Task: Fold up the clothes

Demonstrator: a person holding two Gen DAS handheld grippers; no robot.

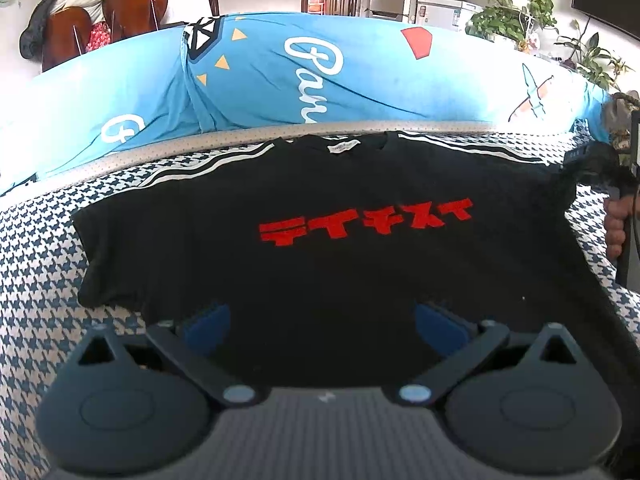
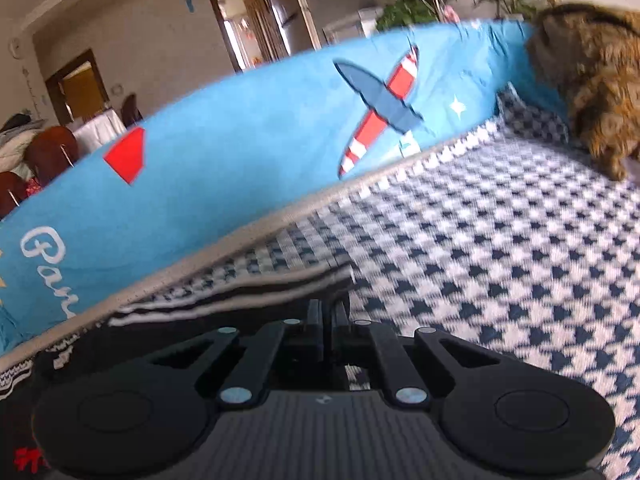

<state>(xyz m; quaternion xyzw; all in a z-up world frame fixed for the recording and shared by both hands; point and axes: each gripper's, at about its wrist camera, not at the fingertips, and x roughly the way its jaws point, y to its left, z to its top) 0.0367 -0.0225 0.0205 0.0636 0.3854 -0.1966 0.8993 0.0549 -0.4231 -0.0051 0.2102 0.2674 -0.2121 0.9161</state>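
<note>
A blue-and-white checked cover (image 1: 48,248) spread over the whole surface, with a blue printed cushion (image 1: 248,92) along its far edge. On the cover, a black shirt (image 1: 320,264) with red lettering lay flat and face up, collar to the far side, left sleeve stretched out. It looked unfolded, so by my judgement the folding had barely begun and every fold was left to make. The left gripper (image 1: 322,322) hung over the shirt's near hem with its blue pads wide apart, holding nothing. The right gripper (image 2: 330,312) had its jaws pressed together on the striped right sleeve (image 2: 240,292), at the shirt's right edge.
</note>
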